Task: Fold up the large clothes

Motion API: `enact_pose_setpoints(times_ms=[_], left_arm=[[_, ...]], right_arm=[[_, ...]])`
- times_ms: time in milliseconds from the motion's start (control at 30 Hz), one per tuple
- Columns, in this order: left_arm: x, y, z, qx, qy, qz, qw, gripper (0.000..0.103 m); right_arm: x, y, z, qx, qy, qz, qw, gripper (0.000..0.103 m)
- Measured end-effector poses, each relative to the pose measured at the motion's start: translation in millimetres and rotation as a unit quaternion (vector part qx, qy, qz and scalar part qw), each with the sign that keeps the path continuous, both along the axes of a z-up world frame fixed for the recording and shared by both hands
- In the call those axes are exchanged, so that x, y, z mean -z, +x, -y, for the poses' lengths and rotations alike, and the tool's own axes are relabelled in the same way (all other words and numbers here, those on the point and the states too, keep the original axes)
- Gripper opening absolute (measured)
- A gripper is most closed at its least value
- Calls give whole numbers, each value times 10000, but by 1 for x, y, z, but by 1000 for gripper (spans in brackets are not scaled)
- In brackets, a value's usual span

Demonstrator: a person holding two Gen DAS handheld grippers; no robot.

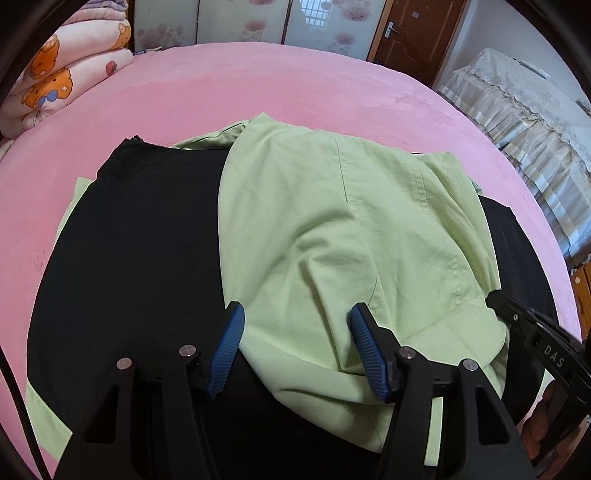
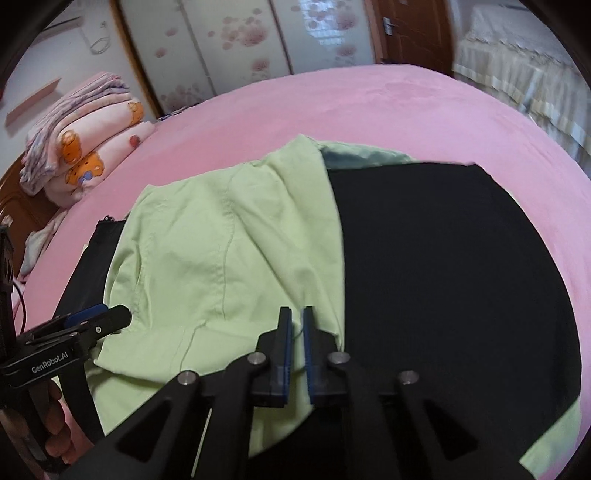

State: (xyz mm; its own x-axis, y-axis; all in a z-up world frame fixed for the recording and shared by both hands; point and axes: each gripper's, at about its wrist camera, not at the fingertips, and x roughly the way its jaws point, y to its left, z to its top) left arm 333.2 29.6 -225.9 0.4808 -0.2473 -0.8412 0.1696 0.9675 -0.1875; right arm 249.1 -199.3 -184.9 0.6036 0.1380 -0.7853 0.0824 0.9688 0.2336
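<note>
A large garment lies spread on the pink bed (image 1: pixel 332 81): black cloth (image 1: pixel 140 258) with a light green part (image 1: pixel 332 221) folded over its middle. My left gripper (image 1: pixel 295 308) is open, its blue pads (image 1: pixel 229 332) standing on either side of a raised green fold without pressing it. In the right wrist view my right gripper (image 2: pixel 296 314) is nearly closed, and a thin pinch of the green cloth (image 2: pixel 207 240) sits between its pads near that cloth's right edge. The black cloth (image 2: pixel 443 277) stretches off to the right. The right gripper (image 1: pixel 496 299) and the left gripper (image 2: pixel 110 314) each show in the other view.
Folded quilts with orange bears (image 1: pixel 62 81) are stacked at the bed's far left corner (image 2: pixel 92 147). Flowered wardrobe doors (image 2: pixel 229 44) and a brown door (image 1: pixel 410 33) stand behind the bed. A lace-covered piece of furniture (image 1: pixel 517 110) is on the right. A hand (image 2: pixel 55 435) holds the left gripper.
</note>
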Motion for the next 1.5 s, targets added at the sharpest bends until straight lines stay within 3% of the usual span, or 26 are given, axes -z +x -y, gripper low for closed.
enact_pose_setpoints(times_ms=[100, 200, 367, 600, 733, 967, 1267, 1500], left_arm=[[-4, -1, 1, -33, 29, -77, 10000, 59], [-9, -2, 1, -123, 89, -169, 9997, 68], [-15, -14, -7, -284, -82, -343, 9990, 69], [-41, -62, -18, -477, -144, -243, 9985, 69], [-59, -96, -22, -516, -125, -153, 9985, 69], [-83, -147, -36, -406, -66, -112, 9991, 69], [-64, -175, -71, -696, -666, -405, 9945, 70], [-18, -176, -109, -1093, -1608, -581, 9792, 70]], right_arm=[[-5, -1, 1, 83, 98, -46, 9999, 7], [-14, -6, -3, 84, 88, 4, 9999, 13], [-31, -21, -11, 97, -16, 158, 9998, 22], [-56, -50, -25, -11, -193, 344, 9992, 24], [-73, -71, -30, -12, -421, 566, 9975, 39], [-98, -109, -41, -209, -439, 798, 9956, 39], [-99, -142, -66, -611, -653, 911, 9918, 39], [-82, -147, -82, -861, -650, 722, 9915, 39]])
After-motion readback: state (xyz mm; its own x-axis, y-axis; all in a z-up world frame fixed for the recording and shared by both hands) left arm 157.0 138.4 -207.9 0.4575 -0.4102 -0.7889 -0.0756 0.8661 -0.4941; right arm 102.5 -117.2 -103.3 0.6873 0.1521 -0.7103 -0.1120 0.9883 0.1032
